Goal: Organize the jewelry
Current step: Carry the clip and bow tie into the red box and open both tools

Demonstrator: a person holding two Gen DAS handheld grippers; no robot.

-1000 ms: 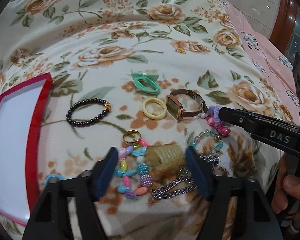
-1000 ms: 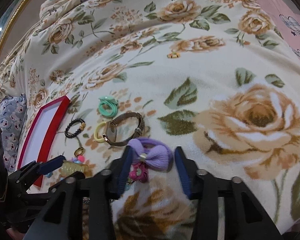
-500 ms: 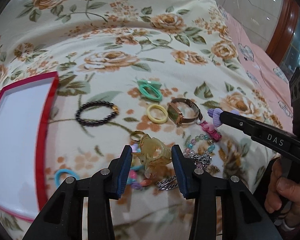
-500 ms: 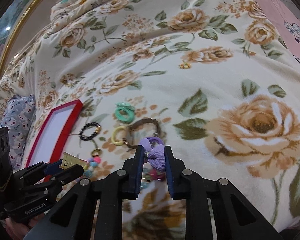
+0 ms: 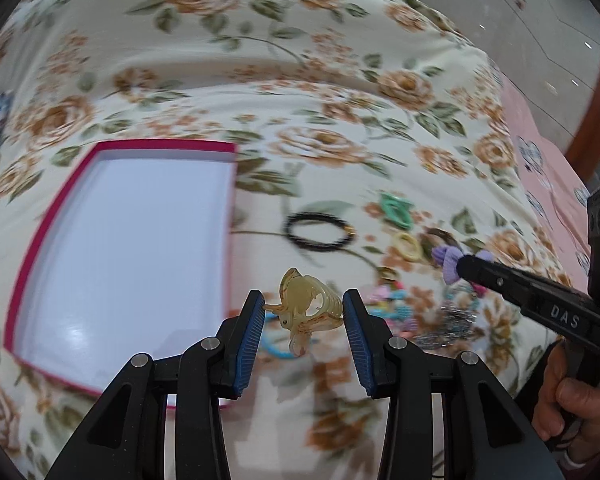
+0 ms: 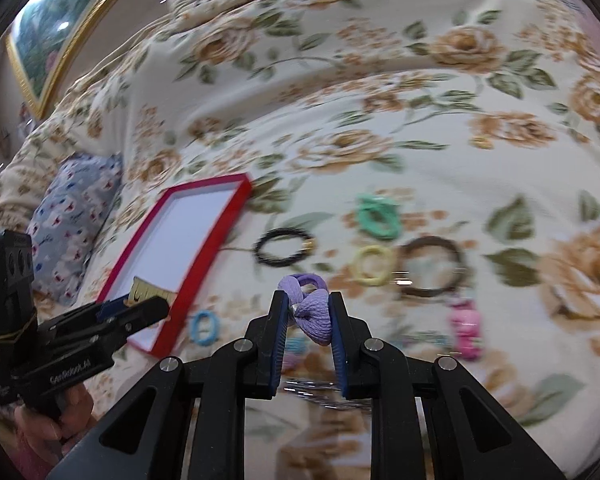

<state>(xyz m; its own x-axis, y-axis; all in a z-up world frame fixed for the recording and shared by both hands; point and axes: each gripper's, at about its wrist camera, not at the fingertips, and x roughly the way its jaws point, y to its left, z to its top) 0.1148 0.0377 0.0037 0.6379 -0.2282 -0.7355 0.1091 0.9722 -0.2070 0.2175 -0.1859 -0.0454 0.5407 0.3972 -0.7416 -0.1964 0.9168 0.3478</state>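
My left gripper (image 5: 304, 312) is shut on a translucent yellow hair claw (image 5: 306, 312) and holds it above the bedspread, just right of the red box (image 5: 230, 216) with a white inside. My right gripper (image 6: 308, 314) is shut on a purple bow hair tie (image 6: 312, 312), lifted above the jewelry. On the bedspread lie a black bead bracelet (image 6: 284, 246), a green hair tie (image 6: 378, 214), a yellow ring (image 6: 372, 264), a brown watch (image 6: 430, 266), a pink charm (image 6: 466, 334), a blue ring (image 6: 204, 326) and a silver chain (image 5: 448, 326).
The floral bedspread (image 6: 380, 100) covers the whole surface. A blue patterned pillow (image 6: 72, 216) lies left of the box. A gold-framed picture (image 6: 48, 32) hangs at the upper left. A pink sheet (image 5: 548, 168) and tiled floor lie to the right.
Both grippers closed on their items and lifted them. The left gripper carried the yellow claw left toward the red box; the right gripper rose with the purple bow.
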